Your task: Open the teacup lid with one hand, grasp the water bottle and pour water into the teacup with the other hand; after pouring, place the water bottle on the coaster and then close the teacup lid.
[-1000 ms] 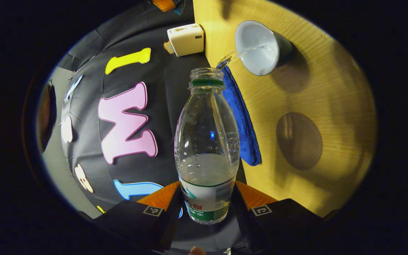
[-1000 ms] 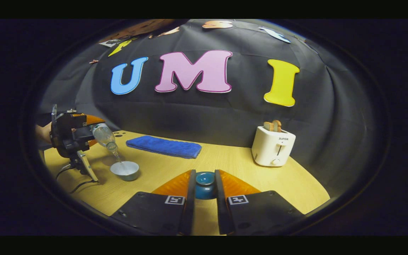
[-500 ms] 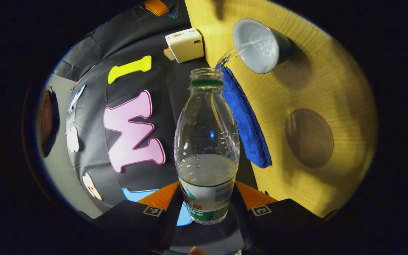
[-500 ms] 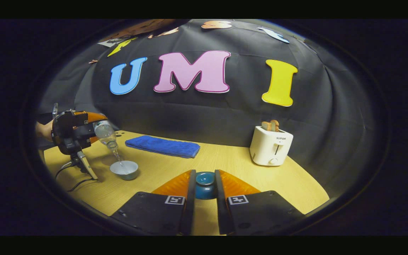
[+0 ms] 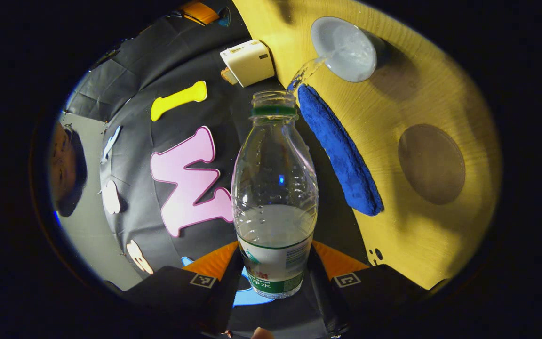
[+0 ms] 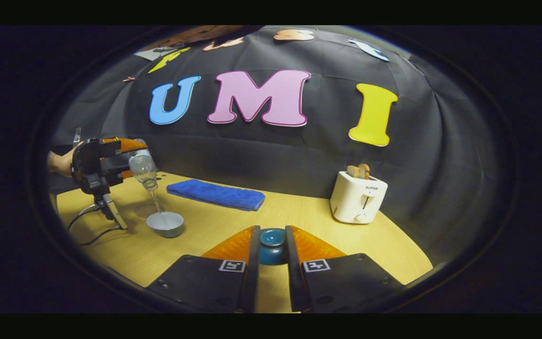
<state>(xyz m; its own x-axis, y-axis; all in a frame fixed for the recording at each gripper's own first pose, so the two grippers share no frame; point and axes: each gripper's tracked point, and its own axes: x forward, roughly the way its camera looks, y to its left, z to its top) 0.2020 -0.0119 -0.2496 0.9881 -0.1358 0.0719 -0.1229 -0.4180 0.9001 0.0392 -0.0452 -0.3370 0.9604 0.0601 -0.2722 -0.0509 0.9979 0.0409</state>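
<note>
My left gripper (image 5: 275,268) is shut on a clear water bottle (image 5: 274,188) with a green neck ring, uncapped and tipped over. A thin stream of water falls from its mouth into the open grey teacup (image 5: 344,48) on the wooden table. A round brown coaster (image 5: 431,164) lies beside the cup. In the right gripper view the left gripper (image 6: 125,162) holds the bottle (image 6: 143,168) tilted above the teacup (image 6: 165,222) at the left. My right gripper (image 6: 271,249) is shut on the knob of the dark teal teacup lid (image 6: 271,241), held away from the cup.
A folded blue cloth (image 6: 215,194) lies at the back of the table (image 6: 308,212) by the wall. A white toaster (image 6: 358,202) with bread slices stands at the right. A black cable (image 6: 90,226) trails on the table at the left. A hand (image 6: 58,163) holds the left gripper.
The left gripper has lifted the bottle higher above the teacup and begun tipping it back; the stream still runs. The right gripper and the lid have stayed put.
</note>
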